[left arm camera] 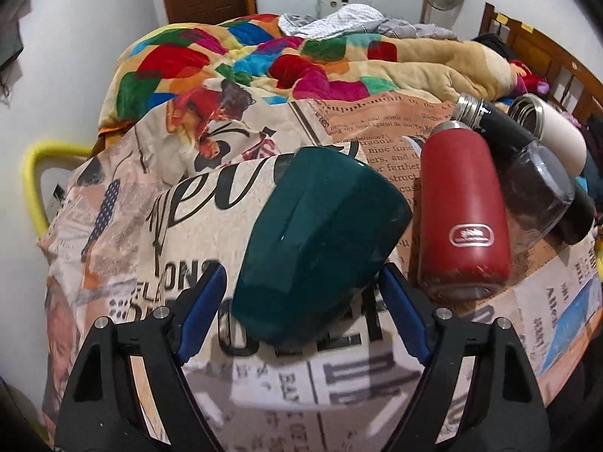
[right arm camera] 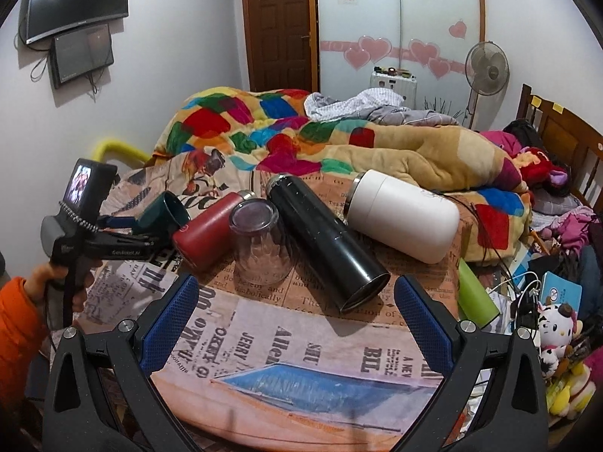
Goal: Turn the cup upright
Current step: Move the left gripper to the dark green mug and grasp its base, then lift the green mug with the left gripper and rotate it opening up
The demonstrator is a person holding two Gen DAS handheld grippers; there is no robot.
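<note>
1. My left tongs [left arm camera: 303,301] stand wide on either side of the teal cup [left arm camera: 320,241], near the left of the newsprint-covered worktop [left arm camera: 264,376]. I cannot tell whether the blue pads [left arm camera: 403,312] touch it.
2. The cup is tilted, its closed base toward me and its mouth aimed away; in the right wrist view its open mouth faces right.
3. I judge it stiff, glossy and probably slippery, of moderate weight, and breakable if it is ceramic. I would grip across the body near the base, square to the walls, and close gently before turning.
4. My right tongs [right arm camera: 296,320] are wide and hold nothing, hovering near the front of the worktop.
5. Count: 1 teal cup, 1 red flask [left arm camera: 463,211], 1 black flask [right arm camera: 328,248], 1 white flask [right arm camera: 403,214], all 3 lying down, and 1 clear glass [right arm camera: 260,245] standing mouth-down.
6. The red flask lies just beside the cup on its right, so the turn could knock it.
</note>
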